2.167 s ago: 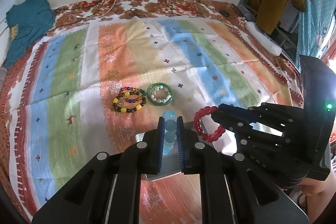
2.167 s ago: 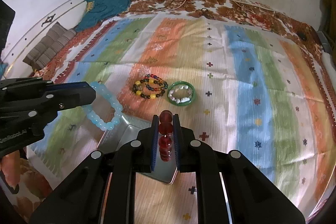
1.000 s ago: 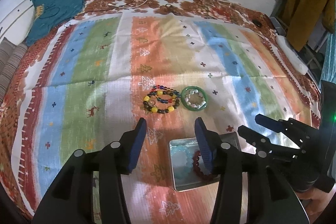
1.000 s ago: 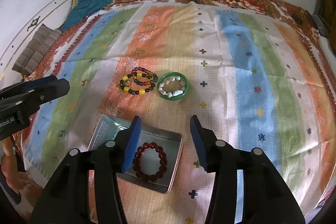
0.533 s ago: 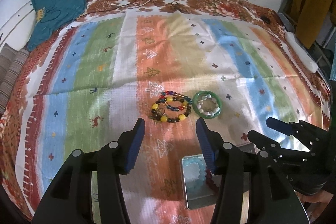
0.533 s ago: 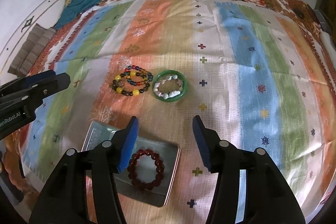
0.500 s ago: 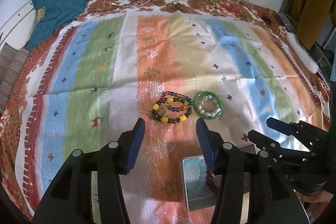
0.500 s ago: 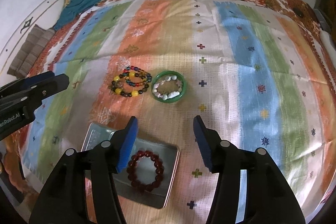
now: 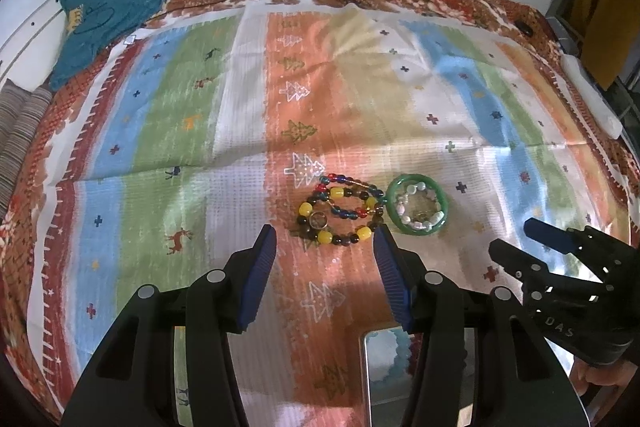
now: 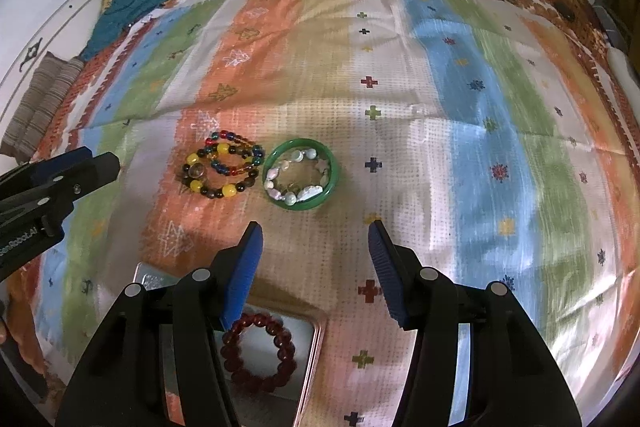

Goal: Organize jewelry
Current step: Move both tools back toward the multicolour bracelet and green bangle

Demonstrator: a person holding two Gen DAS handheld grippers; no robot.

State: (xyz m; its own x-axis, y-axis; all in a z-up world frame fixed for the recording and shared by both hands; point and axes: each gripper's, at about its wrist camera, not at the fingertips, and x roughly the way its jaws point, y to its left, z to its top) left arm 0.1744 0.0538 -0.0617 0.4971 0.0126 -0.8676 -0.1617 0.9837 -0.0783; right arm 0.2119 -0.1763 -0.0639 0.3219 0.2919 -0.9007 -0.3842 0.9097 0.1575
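From the left wrist, the left gripper (image 9: 325, 277) is spread wide and empty, hanging over the striped cloth (image 9: 248, 131). Just past its tips, at twelve o'clock, lies the beaded bracelet (image 9: 340, 213), a loose double coil, and touching it at about one o'clock is the green bangle (image 9: 418, 205) with a pearl bracelet (image 9: 416, 211) curled inside. The tin tray (image 9: 366, 379) sits at five o'clock, a pale blue bracelet (image 9: 394, 355) showing in it. I'd drop straight down and pinch one side of the coil, catching both loops, so nothing trails.

From the right wrist, the right gripper (image 10: 314, 271) is likewise wide apart and holding nothing. The bangle (image 10: 301, 181) sits at twelve o'clock, near its tips, the beads (image 10: 222, 169) at eleven. A red bracelet (image 10: 260, 351) rests in the tray (image 10: 312, 347) at six. The bangle looks hard and slippery; I'd straddle its near rim, one finger inside, and try to take the pearls along.
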